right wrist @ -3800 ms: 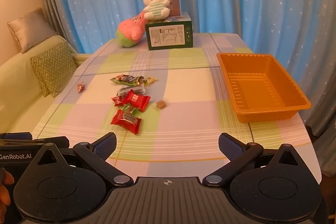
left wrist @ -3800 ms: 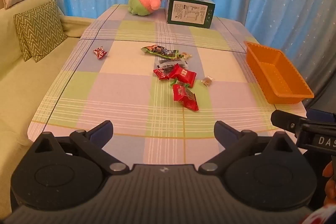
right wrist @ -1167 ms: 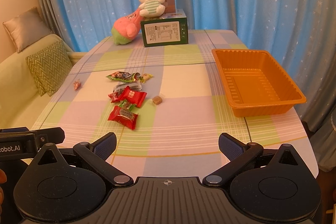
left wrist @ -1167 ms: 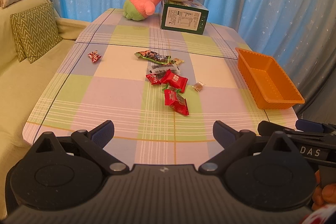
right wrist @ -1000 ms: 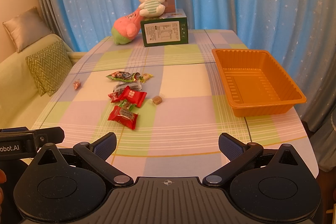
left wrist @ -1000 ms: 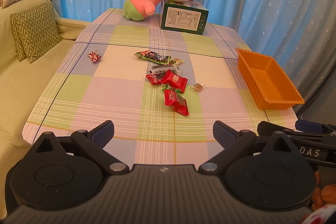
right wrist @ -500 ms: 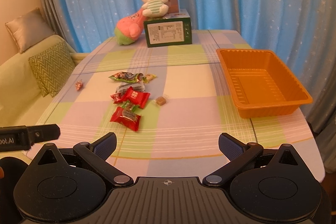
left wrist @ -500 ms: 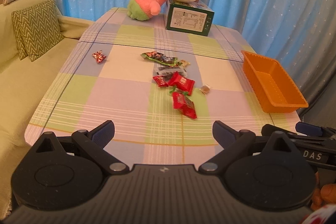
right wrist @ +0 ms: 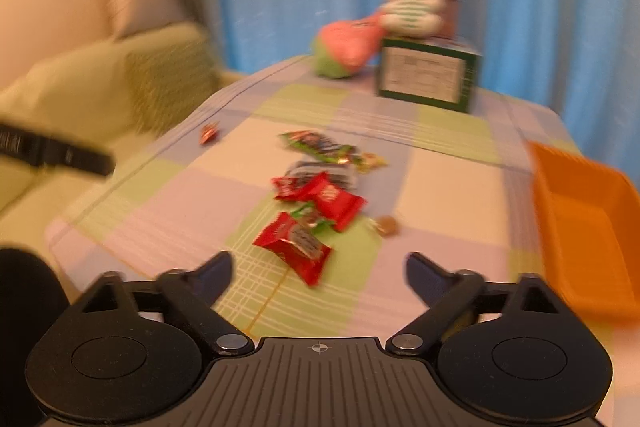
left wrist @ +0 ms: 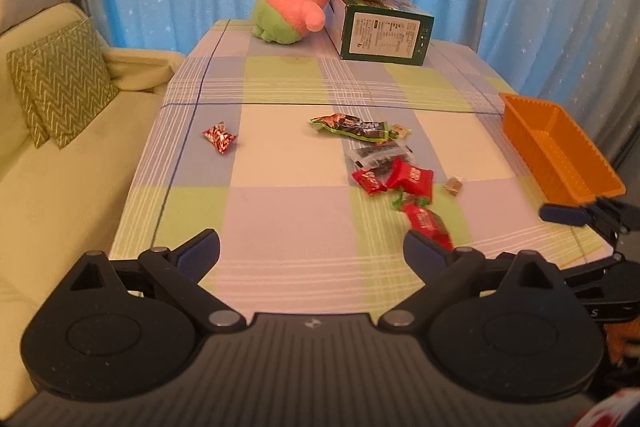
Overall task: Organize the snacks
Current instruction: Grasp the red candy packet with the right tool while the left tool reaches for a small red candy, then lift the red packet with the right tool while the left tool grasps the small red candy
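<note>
On my left, the left claw (left wrist: 311,247) hangs wide open and empty over the near edge of the pastel checked-cloth desk (left wrist: 280,219), with a lone red foil candy (left wrist: 219,140) off to its left. The right claw (right wrist: 319,273) is closing with nothing between its pads, a crinkled red snack packet (right wrist: 294,246) just ahead. The orange plastic tray (right wrist: 588,223) sits at the desk's right edge.

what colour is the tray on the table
Orange tray, clearest in the left wrist view.
</note>
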Motion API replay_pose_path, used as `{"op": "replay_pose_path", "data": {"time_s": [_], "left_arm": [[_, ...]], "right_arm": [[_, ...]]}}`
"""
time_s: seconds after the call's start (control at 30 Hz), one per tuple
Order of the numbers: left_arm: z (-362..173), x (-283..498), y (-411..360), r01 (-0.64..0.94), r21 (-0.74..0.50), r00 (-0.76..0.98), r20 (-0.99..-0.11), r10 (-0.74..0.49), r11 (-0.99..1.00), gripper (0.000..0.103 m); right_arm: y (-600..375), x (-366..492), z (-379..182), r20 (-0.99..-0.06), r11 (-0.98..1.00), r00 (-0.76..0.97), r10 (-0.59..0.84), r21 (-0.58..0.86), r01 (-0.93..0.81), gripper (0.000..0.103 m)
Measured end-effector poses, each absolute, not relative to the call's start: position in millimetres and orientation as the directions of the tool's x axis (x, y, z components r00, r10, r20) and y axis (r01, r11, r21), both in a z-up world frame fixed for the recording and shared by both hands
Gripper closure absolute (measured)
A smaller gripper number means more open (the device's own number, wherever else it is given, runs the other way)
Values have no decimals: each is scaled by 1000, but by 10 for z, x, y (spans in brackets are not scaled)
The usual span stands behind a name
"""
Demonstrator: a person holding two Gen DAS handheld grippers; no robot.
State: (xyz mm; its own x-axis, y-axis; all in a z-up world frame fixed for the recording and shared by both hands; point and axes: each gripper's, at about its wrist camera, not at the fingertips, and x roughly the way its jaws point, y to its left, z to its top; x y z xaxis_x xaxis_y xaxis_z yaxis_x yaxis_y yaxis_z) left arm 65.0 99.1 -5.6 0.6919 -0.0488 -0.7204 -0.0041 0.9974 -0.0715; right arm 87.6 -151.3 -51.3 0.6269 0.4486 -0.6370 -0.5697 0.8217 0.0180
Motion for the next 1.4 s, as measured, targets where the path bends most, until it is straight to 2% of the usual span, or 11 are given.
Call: {"op": "replay_pose_path", "data": {"time_s": [0.13,0.17,0.33,0.53,0.6,0.73,0.8,1.17,1.27,1.4], "left_arm": [[-193,885,1169,70,-58,674,-734,-90,996,10],[-227,948,1202,86,-52,669,-737,-96,995,12],[-421,1193,1337,142,-25,650,-752,-112,990,12],[-666,1414,1511,129,-25,636,-765,-102,991,16],[-724,1452,1548,127,-26,636,-765,-101,992,16],[-805,1529,1603,126,-31,638,-763,-105,992,18],[-830,1567,1622,125,-30,642,-760,-104,992,18],[-926,1792,1744,73,-39,675,-734,-78,997,22],[-963,1895,1807,45,-38,681,-730,-58,998,30],[-997,2094,1916,-18,-51,699,-714,-24,999,39]], "right_arm": [[-1356,1121,-707,-660,717,571,489,-68,-693,24],[-1323,1189,-761,-667,692,555,497,-81,-717,28],[-1213,1481,-935,-703,587,471,533,-93,-804,40],[-1069,1656,-1100,-744,511,413,525,-112,-852,51],[-1050,1693,-1141,-751,501,399,526,-106,-859,58],[-1027,1710,-1161,-753,498,388,532,-93,-862,62],[-1012,1717,-1162,-753,502,388,532,-89,-860,79],[-889,1757,-1177,-766,549,393,508,-63,-833,79],[-899,1789,-1166,-753,591,402,521,-22,-806,79],[-941,1852,-996,-685,687,464,562,75,-722,79]]}}
